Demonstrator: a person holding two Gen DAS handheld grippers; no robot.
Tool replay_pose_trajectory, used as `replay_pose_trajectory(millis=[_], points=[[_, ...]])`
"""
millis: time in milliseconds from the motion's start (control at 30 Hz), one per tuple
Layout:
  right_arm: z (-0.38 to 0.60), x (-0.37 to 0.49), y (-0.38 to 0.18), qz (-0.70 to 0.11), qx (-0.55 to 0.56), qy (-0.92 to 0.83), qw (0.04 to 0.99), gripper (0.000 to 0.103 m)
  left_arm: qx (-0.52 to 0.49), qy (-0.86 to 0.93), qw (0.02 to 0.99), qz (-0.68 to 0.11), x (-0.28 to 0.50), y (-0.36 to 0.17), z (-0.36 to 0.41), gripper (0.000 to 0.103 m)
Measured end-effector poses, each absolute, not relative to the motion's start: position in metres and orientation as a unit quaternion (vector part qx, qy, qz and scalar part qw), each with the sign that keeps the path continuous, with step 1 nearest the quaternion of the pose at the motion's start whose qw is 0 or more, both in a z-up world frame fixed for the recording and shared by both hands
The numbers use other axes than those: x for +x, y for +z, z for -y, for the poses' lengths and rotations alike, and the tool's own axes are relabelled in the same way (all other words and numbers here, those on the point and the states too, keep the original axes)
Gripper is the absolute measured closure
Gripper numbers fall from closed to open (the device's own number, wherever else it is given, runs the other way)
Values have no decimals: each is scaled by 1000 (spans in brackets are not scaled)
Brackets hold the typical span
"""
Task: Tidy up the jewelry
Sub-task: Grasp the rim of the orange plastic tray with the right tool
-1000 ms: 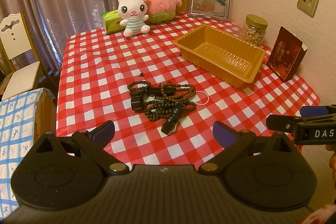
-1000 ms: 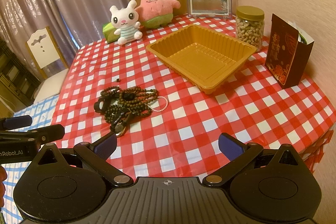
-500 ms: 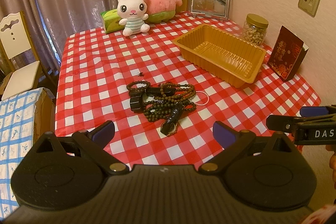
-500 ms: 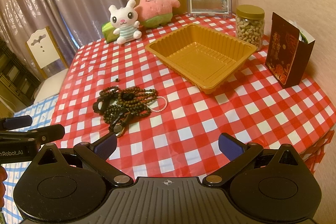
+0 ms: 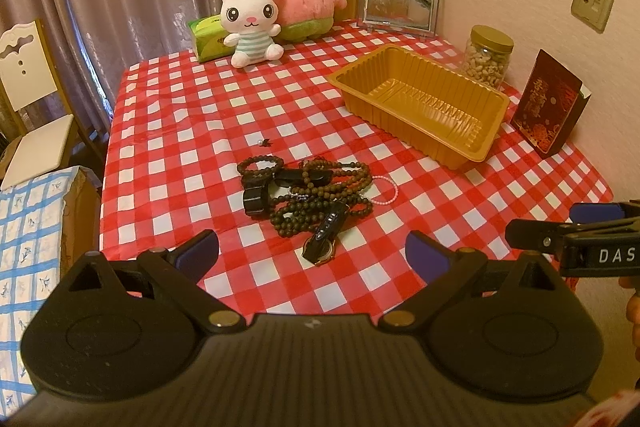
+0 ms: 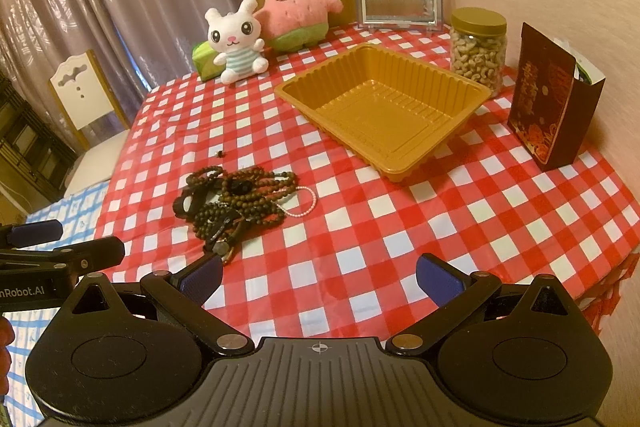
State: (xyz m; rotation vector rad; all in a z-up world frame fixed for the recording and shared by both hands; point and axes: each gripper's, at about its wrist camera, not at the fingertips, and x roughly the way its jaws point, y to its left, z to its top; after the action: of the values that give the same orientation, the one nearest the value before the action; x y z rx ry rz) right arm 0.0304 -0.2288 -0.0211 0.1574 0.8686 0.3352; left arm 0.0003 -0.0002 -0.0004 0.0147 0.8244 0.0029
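Both grippers hover empty above the tabletop [image 5: 168,131], fingers wide apart. The jewelry [image 5: 308,193] lies in 1 tangled heap just ahead of the left gripper [image 5: 312,251] and ahead-left of the right gripper [image 6: 318,277]; the tray [image 6: 384,115] sits empty, farther ahead and to the right. Best bet: take 1 loose piece at the heap's edge, such as the watch [image 5: 324,241] nearest the left fingers [image 5: 198,247], so the beads don't drag along.

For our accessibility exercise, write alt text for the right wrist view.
Open right gripper hovers above a red-checked table. A tangled jewelry pile lies left of an empty gold tray; plush toys and a nut jar sit behind.
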Motion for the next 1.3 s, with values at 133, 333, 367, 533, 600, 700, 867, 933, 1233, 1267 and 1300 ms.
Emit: replay_pose_trajectory(millis=[133,333,367,533,600,700,867,933,1233,1267,1300], points=[[228,40,-30,-423,75,164,888,0,4,1,914,-406,0,-3,0,3],[251,60,-40,-416,80,145,894,1,22,10,910,-414,22,-25,2,4],[259,63,-41,-412,86,142,896,1,23,12,909,-416,31,-32,3,4],[286,90,-56,-403,101,128,901,16,32,18,905,-424,45,-53,-1,6],[294,100,-62,-399,105,126,902,18,37,19,904,-425,53,-60,-3,8],[302,116,-72,-396,109,130,902,24,36,21,903,-427,63,-69,-5,9],[306,143,-90,-394,133,132,900,34,30,28,901,-431,83,-82,-12,11],[307,154,-96,-390,146,130,900,37,26,30,901,-433,88,-85,-15,11],[309,193,-119,-385,211,90,894,54,28,21,897,-440,107,-96,-18,12],[309,196,-121,-385,217,85,893,55,29,18,897,-440,108,-97,-18,12],[310,199,-123,-385,220,80,892,57,30,17,897,-442,109,-98,-18,12]])
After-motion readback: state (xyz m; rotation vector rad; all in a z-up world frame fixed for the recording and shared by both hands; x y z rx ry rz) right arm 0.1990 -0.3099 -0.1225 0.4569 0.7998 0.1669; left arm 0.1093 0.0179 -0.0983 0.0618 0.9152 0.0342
